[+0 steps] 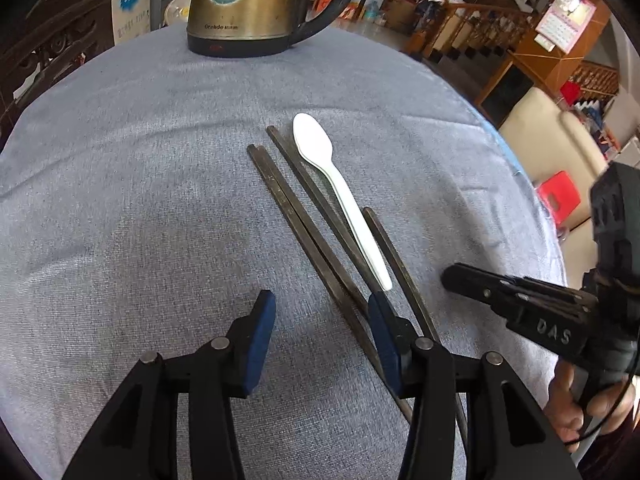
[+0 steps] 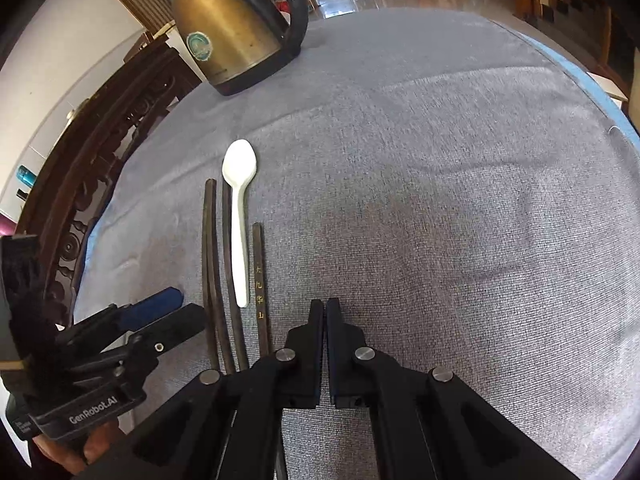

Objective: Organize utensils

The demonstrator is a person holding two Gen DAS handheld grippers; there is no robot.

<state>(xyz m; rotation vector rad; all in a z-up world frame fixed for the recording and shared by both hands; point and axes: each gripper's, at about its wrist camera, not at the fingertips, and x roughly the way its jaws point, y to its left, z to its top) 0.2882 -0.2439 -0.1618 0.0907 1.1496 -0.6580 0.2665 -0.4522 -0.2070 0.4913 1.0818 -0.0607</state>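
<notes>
A white plastic spoon (image 1: 340,196) lies on the grey tablecloth among several dark chopsticks (image 1: 304,220), bowl pointing away. My left gripper (image 1: 322,316) is open and empty, low over the cloth, its right pad next to the chopsticks' near ends. My right gripper (image 2: 325,312) is shut and empty, just right of the chopsticks (image 2: 260,280) and spoon (image 2: 239,216). The right gripper also shows in the left wrist view (image 1: 452,276); the left gripper shows in the right wrist view (image 2: 176,308).
A brass-coloured electric kettle (image 1: 248,4) stands at the far side of the round table (image 1: 120,160); it also shows in the right wrist view (image 2: 236,36). A carved wooden chair (image 2: 80,184) stands at the left edge. A sofa and red stool (image 1: 558,196) are beyond the right edge.
</notes>
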